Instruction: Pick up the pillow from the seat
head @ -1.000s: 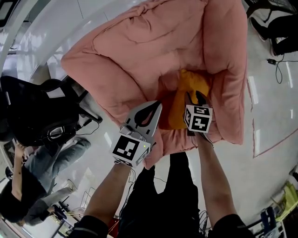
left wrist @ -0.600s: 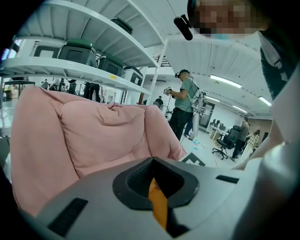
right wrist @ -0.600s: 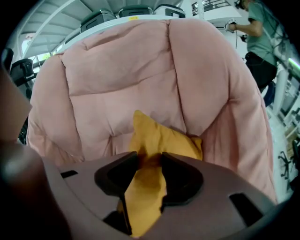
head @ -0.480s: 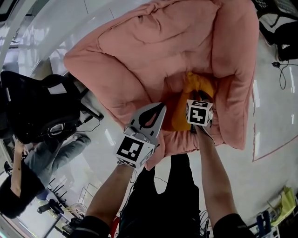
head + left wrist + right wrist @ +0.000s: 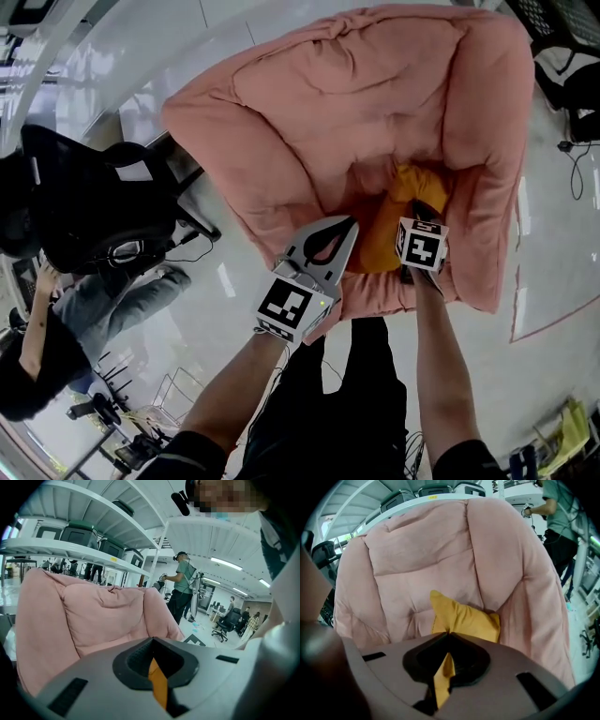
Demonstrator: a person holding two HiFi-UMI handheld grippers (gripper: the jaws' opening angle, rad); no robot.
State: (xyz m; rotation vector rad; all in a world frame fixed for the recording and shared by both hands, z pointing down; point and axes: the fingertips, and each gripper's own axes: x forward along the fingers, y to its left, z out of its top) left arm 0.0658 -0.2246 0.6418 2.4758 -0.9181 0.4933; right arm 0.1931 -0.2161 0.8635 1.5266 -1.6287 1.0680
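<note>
**A:** How far is the pickup getting?

**B:** The right gripper (image 5: 418, 212) is closing its jaws on the near edge of the yellow pillow (image 5: 392, 232), which is lying on the pink armchair (image 5: 309, 112) seat, not yet lifted.

**A:** And the left gripper (image 5: 343, 231)?

**B:** It is hovering just beside the pillow, jaws together on nothing.

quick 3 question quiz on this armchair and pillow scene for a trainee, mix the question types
1. Multiple choice: where does the yellow pillow lie? A on the floor; B on the seat of the pink armchair; C on the black office chair.
2. True or false: the left claw has its jaws wide apart.
3. Fill in: the thing between the jaws of the right claw is the ____.
Key: 1 B. 2 false, they stand together. 3 pillow; the jaws are closing on its near edge.
</note>
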